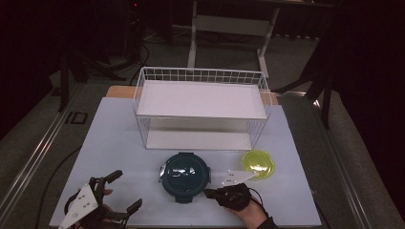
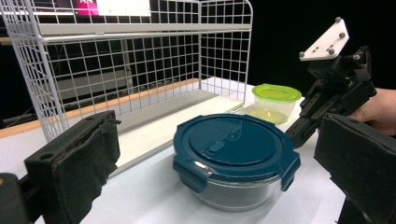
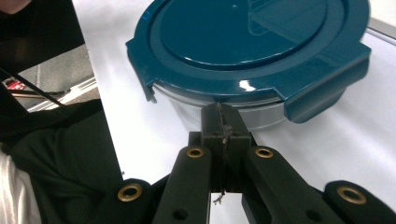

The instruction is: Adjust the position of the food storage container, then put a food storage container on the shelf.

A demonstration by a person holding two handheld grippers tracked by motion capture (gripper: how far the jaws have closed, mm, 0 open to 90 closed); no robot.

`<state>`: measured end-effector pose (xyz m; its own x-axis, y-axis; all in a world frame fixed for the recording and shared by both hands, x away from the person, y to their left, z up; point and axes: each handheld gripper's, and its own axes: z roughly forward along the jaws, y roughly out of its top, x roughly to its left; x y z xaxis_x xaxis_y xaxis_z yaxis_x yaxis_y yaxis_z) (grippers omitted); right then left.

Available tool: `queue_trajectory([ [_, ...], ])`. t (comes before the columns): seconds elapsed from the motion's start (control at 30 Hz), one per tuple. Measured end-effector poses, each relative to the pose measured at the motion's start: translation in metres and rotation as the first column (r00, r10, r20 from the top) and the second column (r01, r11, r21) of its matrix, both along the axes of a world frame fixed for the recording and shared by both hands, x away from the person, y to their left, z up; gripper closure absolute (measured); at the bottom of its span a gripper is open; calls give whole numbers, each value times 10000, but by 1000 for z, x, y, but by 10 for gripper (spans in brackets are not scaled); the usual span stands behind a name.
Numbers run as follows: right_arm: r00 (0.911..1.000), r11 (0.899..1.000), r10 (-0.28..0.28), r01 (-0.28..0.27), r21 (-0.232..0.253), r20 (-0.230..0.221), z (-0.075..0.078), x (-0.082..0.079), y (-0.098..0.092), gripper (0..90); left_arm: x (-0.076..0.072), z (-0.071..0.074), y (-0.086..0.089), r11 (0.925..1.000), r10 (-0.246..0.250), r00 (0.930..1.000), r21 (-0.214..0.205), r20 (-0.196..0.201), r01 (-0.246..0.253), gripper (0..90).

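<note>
The round glass bowl with the blue lid is set near the middle of the table, in front of the wire rack. The right gripper is pressed together, its tip at the bowl's right side. The left gripper is held wide apart, empty. If the bowl is to be nudged, it should be pushed slowly and low, so it is not tipped.

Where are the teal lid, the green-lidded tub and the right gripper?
teal lid (image 2: pixel 233 142): left gripper view, centre of the lid's top.
green-lidded tub (image 1: pixel 258 163): high view, middle of its lid.
right gripper (image 3: pixel 223 122): right gripper view, tip of the shut jaws, at the glass bowl (image 3: pixel 261 116) wall.
</note>
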<state>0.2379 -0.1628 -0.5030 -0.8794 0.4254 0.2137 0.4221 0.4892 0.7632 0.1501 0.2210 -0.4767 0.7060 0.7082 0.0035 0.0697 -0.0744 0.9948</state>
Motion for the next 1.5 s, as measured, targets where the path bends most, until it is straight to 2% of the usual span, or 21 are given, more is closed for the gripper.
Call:
queue_trajectory([
  [0.2,10000,9999,-41,42,121,-62,0,1,3,900,0,0,0,10000,-35,10000,-3,-9,35,0],
  [0.43,9986,9973,-394,372,635,346,14,-2,-10,900,1,-1,0,10000,-47,9999,26,-95,48,0],
  [0.57,9975,9954,-544,507,815,442,19,-3,-14,893,4,-2,-1,9999,-143,9993,51,-353,145,0],
  [0.6,9971,9947,-583,539,877,490,20,-4,-15,856,5,-3,-1,9998,-210,9988,12,-443,211,0],
  [0.73,9966,9929,-569,503,1082,588,24,-5,-15,589,9,-4,-2,9995,-307,9976,-37,-617,306,0],
  [0.8,9954,9914,-632,543,1191,718,26,-5,-14,463,10,-4,-3,9994,-342,9959,13,-836,344,0],
  [0.87,9941,9893,-770,668,1294,762,28,-5,-14,312,12,-2,-6,9983,-499,9913,232,-1219,531,0],
  [0.93,9912,9865,-960,826,1416,906,31,-5,-14,248,13,1,-11,9959,-779,9854,341,-1514,840,0],
  [0.97,9912,9865,-960,826,1416,906,31,-5,-14,248,13,1,-11,9959,-779,9854,341,-1514,840,0],
  [1.0,9943,9871,-663,531,1513,832,34,-5,-14,204,13,2,-12,9955,-811,9852,355,-1511,874,0],
  [1.03,9943,9871,-663,531,1513,832,34,-5,-14,204,14,4,-12,9952,-867,9848,331,-1506,926,0],
  [1.1,9902,9792,-943,736,1890,1027,39,-6,-15,254,15,8,-13,9946,-1024,9836,-17,-1487,1033,0],
  [1.13,9902,9792,-943,736,1890,1027,39,-6,-15,254,15,8,-13,9946,-1024,9836,-17,-1487,1033,0],
  [1.17,9852,9780,-1106,845,1905,1309,42,-7,-15,255,20,14,-12,9934,-1128,9811,-366,-1574,1084,0],
  [1.2,9760,9749,-1227,845,2061,1801,49,-9,-16,239,23,17,-12,9926,-1187,9788,-438,-1670,1129,0],
  [1.27,9786,9700,-1341,973,2229,1563,54,-7,-18,189,28,23,-11,9931,-1148,9796,-410,-1647,1094,0],
  [1.3,9838,9666,-1311,995,2363,1220,56,-6,-19,184,30,26,-12,9936,-1121,9799,-305,-1648,1086,0],
  [1.33,9849,9669,-1367,1092,2307,1064,58,-4,-20,167,32,28,-12,9939,-1105,9800,-203,-1652,1087,0],
  [1.47,9676,9637,-2139,1866,1910,1340,61,0,-19,132,44,33,-14,9934,-1124,9741,7,-1961,1148,0],
  [1.5,9669,9624,-2205,1943,1899,1285,61,2,-19,123,47,33,-14,9929,-1161,9709,18,-2094,1191,0],
])
